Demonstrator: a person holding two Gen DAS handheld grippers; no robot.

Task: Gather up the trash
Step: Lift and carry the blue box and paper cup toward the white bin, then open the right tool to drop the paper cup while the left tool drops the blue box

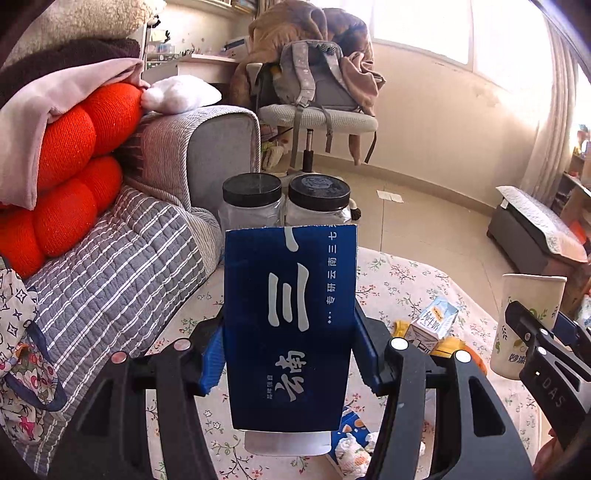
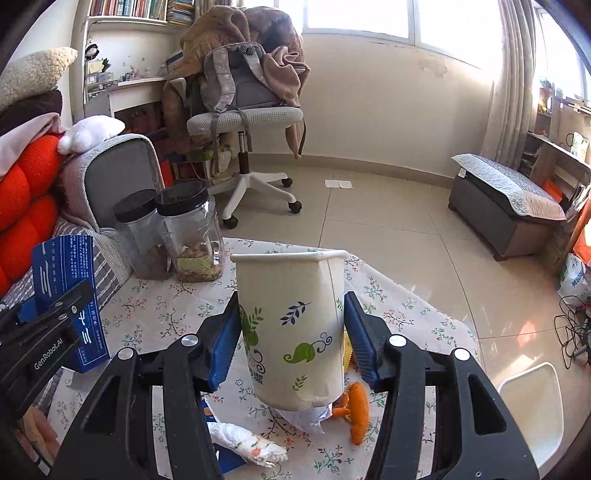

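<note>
Sunlit windows (image 2: 354, 16) above a cream wall – tiled floor (image 2: 388, 221), grey sofa (image 1: 207, 147), a clothes-heaped swivel chair (image 2: 243, 122).

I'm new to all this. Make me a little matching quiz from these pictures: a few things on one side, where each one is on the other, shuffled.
Things:
1. blue box
2. paper cup
3. orange peel
4. backpack

Places:
A. on the office chair
B. in the right gripper
C. on the table
D. in the left gripper

Pairs: 1-D, 2-B, 3-C, 4-A
</note>
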